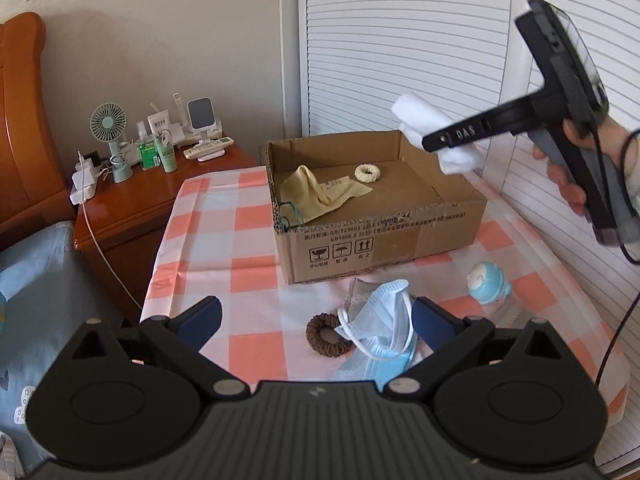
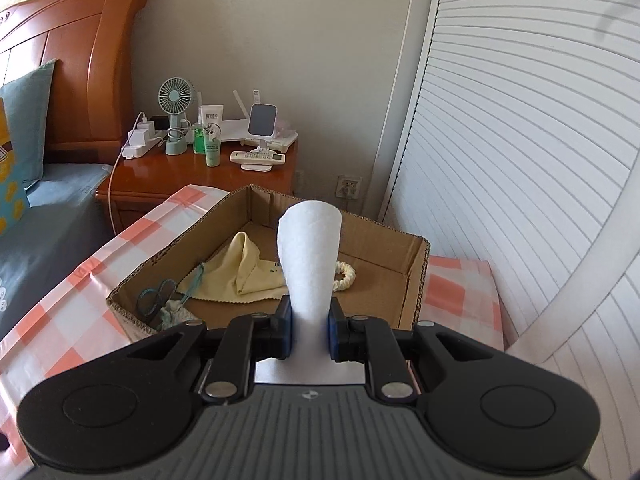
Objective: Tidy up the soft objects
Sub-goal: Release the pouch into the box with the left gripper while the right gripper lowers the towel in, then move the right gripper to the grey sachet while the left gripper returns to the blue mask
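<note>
Two grippers busy: right gripper (image 2: 307, 334) clamped on white cloth (image 2: 310, 256) above box (image 2: 414, 280); left gripper (image 1: 316, 322) wide open, empty, near mask (image 1: 380, 320). Could snag loops, drag scrunchie (image 1: 326, 336).

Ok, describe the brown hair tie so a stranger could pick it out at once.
Find the cardboard box on the checked tablecloth. On the cloth in front of the box's printed side lies a brown scrunchie, right beside a crumpled blue face mask. It is the only dark ring; the cream scrunchie lies inside the box.
</note>
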`<state>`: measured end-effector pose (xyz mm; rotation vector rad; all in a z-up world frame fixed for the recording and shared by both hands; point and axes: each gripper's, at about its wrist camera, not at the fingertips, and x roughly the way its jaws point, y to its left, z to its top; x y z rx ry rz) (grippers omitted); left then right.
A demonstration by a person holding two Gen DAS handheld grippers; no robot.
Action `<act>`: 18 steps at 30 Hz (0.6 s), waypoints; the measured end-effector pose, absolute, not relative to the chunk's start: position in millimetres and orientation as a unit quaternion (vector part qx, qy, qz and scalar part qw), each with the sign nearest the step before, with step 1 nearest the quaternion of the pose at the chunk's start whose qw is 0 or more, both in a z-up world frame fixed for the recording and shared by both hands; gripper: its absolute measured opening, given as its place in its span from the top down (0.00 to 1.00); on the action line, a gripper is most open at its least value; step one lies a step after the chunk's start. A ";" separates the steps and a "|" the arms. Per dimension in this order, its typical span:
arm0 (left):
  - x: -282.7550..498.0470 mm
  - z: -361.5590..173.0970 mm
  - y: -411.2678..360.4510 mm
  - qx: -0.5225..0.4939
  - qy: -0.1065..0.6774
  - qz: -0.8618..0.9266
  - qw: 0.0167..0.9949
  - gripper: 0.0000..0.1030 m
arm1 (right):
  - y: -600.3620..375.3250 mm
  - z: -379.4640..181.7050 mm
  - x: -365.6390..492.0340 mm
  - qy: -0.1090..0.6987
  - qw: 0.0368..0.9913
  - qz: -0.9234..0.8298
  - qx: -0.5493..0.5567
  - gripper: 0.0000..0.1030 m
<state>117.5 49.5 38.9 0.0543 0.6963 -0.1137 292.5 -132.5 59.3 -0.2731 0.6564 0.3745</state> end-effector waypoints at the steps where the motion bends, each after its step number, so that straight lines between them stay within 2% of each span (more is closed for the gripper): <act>1: 117.2 36.2 50.4 0.025 0.344 -0.054 0.937 0.02 | -129.0 58.9 301.5 0.322 0.920 0.179 -0.134 0.80; 3: 116.9 33.6 52.0 0.023 0.349 -0.051 0.935 0.02 | -124.9 58.2 317.0 0.327 0.920 0.173 -0.127 0.74; 4: 116.5 33.0 52.9 0.023 0.349 -0.049 0.936 0.02 | -123.3 57.5 322.6 0.328 0.920 0.172 -0.125 0.58; 5: 116.1 32.4 53.9 0.022 0.350 -0.047 0.935 0.02 | -121.7 56.6 326.7 0.326 0.922 0.166 -0.124 0.31; 6: 115.3 32.2 54.8 0.021 0.350 -0.047 0.935 0.02 | -121.5 56.0 328.3 0.319 0.926 0.158 -0.124 0.22; 7: 114.6 32.0 55.9 0.020 0.350 -0.047 0.935 0.02 | -122.0 55.8 328.2 0.311 0.930 0.155 -0.122 0.04; 8: 114.1 31.7 57.1 0.019 0.351 -0.046 0.935 0.02 | -123.8 56.1 327.6 0.307 0.932 0.154 -0.116 0.00; 18: 108.8 34.0 58.1 0.017 0.347 -0.050 0.937 0.02 | -145.2 57.5 298.2 0.328 0.931 0.137 -0.083 0.00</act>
